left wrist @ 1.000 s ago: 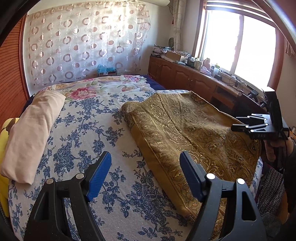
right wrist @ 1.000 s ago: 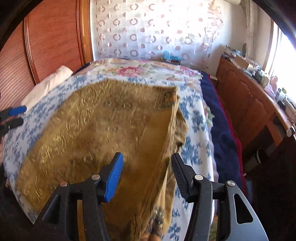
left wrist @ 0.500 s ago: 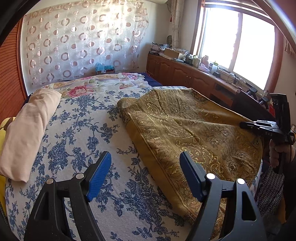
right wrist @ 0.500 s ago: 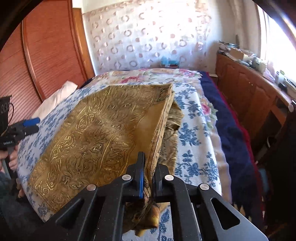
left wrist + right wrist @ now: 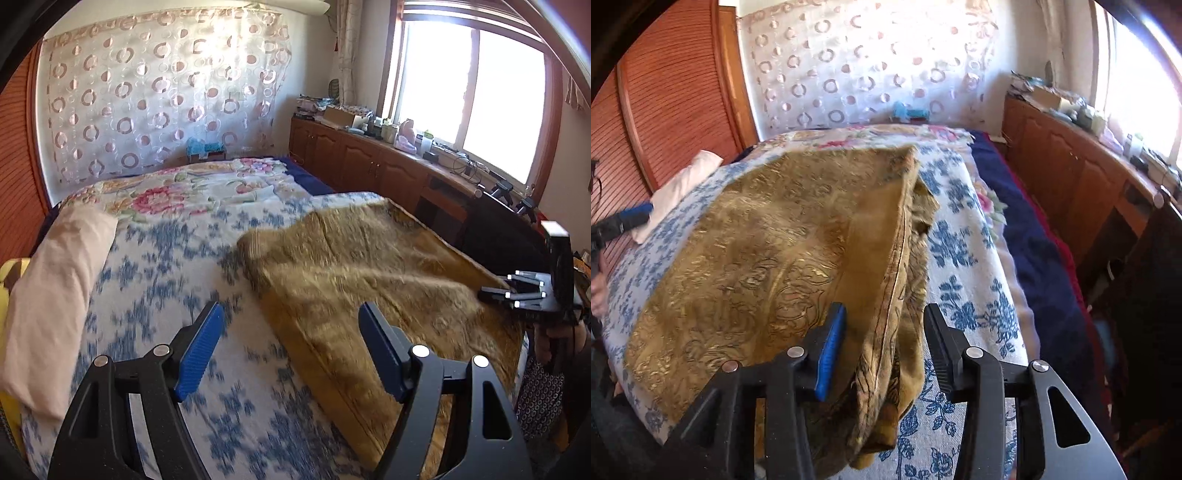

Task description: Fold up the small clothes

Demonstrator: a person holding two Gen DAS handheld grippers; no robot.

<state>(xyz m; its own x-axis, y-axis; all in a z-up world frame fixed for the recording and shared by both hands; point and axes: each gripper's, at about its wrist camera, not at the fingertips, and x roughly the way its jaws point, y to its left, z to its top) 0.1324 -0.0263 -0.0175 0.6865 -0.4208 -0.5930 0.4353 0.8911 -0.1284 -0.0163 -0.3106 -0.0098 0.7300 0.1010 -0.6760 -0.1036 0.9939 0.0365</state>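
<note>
A gold patterned cloth [image 5: 369, 280] lies folded on the blue-flowered bedspread [image 5: 166, 258], on the bed's right side. It also shows in the right wrist view [image 5: 768, 266], with its folded edge bunched near the bed's front. My left gripper [image 5: 291, 347] is open and empty, above the bedspread just left of the cloth's long edge. My right gripper [image 5: 882, 347] is open, with the cloth's bunched edge lying loose between its fingers. It also shows at the cloth's far right side in the left wrist view [image 5: 517, 291].
A beige pillow [image 5: 55, 295] lies along the bed's left side. A pink-flowered quilt [image 5: 192, 188] covers the far end. Wooden cabinets [image 5: 369, 162] with clutter run under the window at right. A wooden wardrobe [image 5: 672, 103] stands left.
My right gripper was shut on the cloth's edge half a second ago; it has opened and the edge has dropped between the fingers. My left gripper stayed open and shifted slightly.
</note>
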